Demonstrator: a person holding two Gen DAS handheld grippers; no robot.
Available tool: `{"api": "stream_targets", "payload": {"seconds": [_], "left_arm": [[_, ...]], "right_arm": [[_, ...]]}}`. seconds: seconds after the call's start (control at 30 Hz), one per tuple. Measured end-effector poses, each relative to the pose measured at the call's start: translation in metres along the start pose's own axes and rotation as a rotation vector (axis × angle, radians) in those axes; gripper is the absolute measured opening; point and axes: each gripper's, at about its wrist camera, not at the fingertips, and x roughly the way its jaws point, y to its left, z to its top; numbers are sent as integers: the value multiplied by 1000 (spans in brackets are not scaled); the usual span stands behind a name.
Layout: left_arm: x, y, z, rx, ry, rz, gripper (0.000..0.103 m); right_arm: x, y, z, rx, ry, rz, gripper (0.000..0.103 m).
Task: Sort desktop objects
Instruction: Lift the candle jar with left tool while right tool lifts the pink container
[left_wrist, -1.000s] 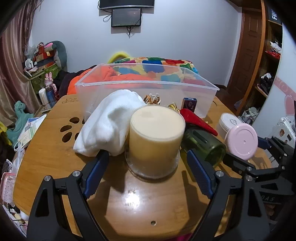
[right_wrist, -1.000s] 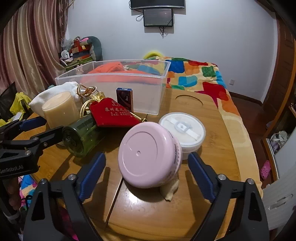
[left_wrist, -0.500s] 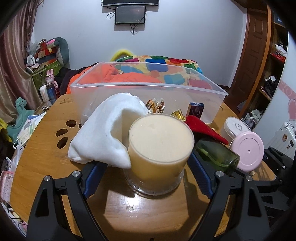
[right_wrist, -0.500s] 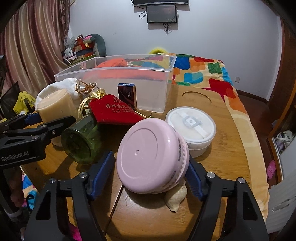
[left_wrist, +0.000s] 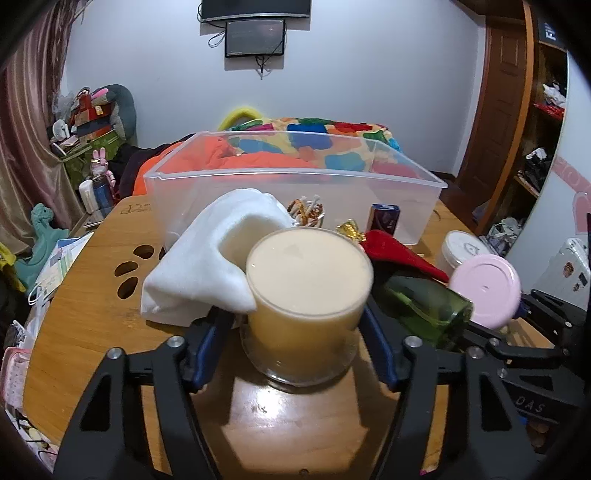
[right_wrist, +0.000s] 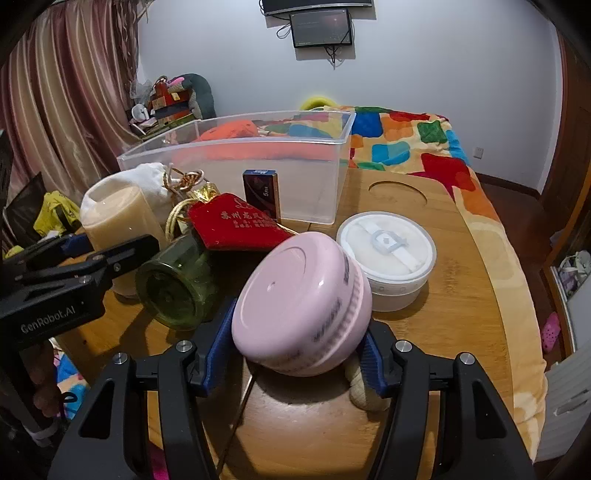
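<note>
Claws both close at once: the left claw (left_wrist: 295, 347) brackets the cream candle jar (left_wrist: 308, 295) on the wooden counter (left_wrist: 85, 295), blue pads at its sides, contact unclear. The right claw (right_wrist: 297, 354) pinches the tilted pink jar (right_wrist: 301, 302) between its pads. Behind them stands the clear bin (left_wrist: 295, 188), with a white cloth (left_wrist: 210, 258) leaning beside the candle.

"GenRobot.AI" in white on the left gripper (right_wrist: 59, 273) body, right-wrist view. "DAS" partly readable on the right gripper (left_wrist: 532, 406), left-wrist view. Gold Chinese characters on red pouch (right_wrist: 236, 225), unreadable. Dark blue box (right_wrist: 260, 192): "5" something.
</note>
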Motion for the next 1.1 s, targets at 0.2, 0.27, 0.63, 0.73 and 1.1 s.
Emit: {"api": "stream_targets", "payload": {"seconds": [0.2, 0.27, 0.63, 0.73, 1.1], "left_arm": [[-8, 1, -5, 11, -8, -15, 58], [-10, 2, -6, 10, -7, -16, 58], [-21, 4, -12, -13, -15, -38, 58], [-28, 3, -10, 1, -37, -31, 57], [-42, 8, -11, -12, -40, -38, 56]], "right_arm": [[-6, 5, 0, -9, -13, 4, 55], [-9, 6, -1, -9, -18, 1, 55], [-25, 7, 2, -7, -39, -1, 55], [-30, 8, 4, -8, -51, 10, 55], [-46, 15, 9, -28, -77, 26, 55]]}}
